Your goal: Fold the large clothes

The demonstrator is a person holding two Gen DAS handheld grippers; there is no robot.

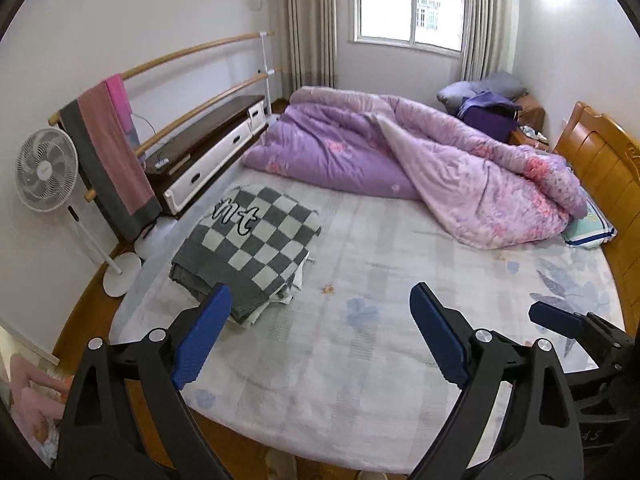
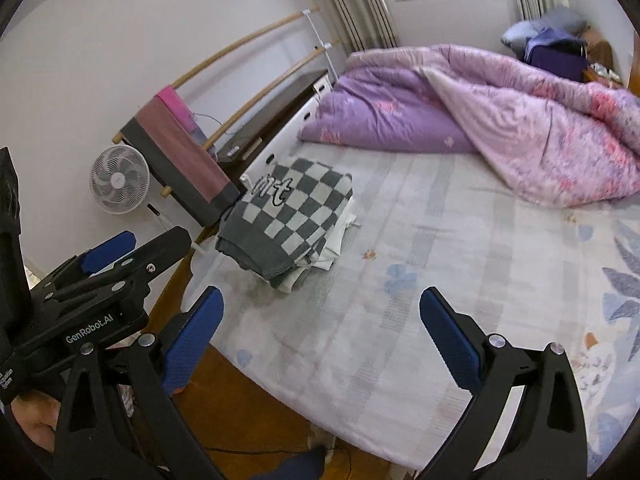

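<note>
left claw (image 1: 320, 304) agape | right claw (image 2: 320, 308) agape | checkered knit (image 1: 256, 240) folded, rectangular

The folded checkered blanket (image 1: 256, 248) has curly black letters on it that look like "nt". The black body of the left gripper (image 2: 110, 254) says "GenRobot.AI" in white. Other small print there is too blurry.

Knitted checked cloth (image 1: 256, 240), glossy wooden headboard (image 1: 600, 160), matt bedsheet (image 1: 380, 320).
</note>
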